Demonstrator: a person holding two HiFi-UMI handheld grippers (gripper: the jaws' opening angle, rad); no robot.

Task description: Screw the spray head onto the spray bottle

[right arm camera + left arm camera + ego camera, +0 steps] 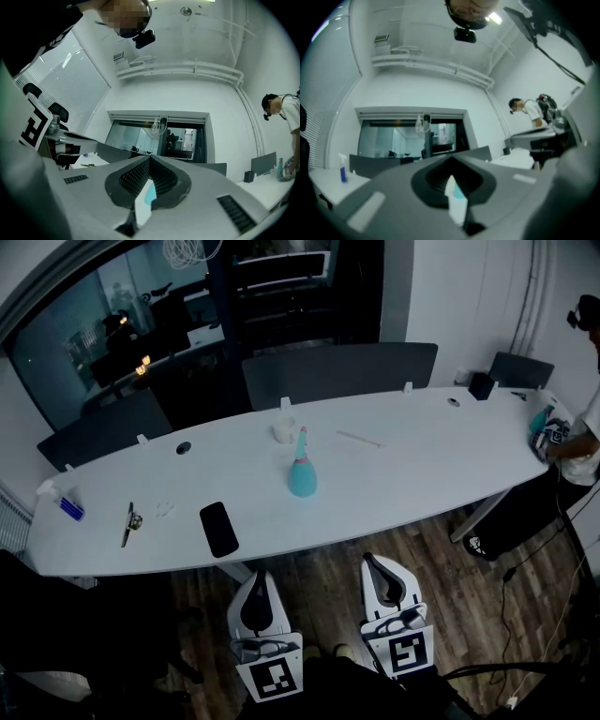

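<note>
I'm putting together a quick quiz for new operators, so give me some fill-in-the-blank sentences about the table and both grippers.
1. The teal spray bottle stands ____ on the white table.
2. In the head view, the black phone lies to the bottle's ____.
3. The jaws of the left gripper and the right gripper are both ____.
4. The bottle is held by ____ gripper.

Missing words: upright; left; shut; neither.

The white table (pixel 422 456) before me bears a teal bottle (pixel 302 476), a white piece (pixel 284 430) just behind it, and a black phone (pixel 218 528).
</note>
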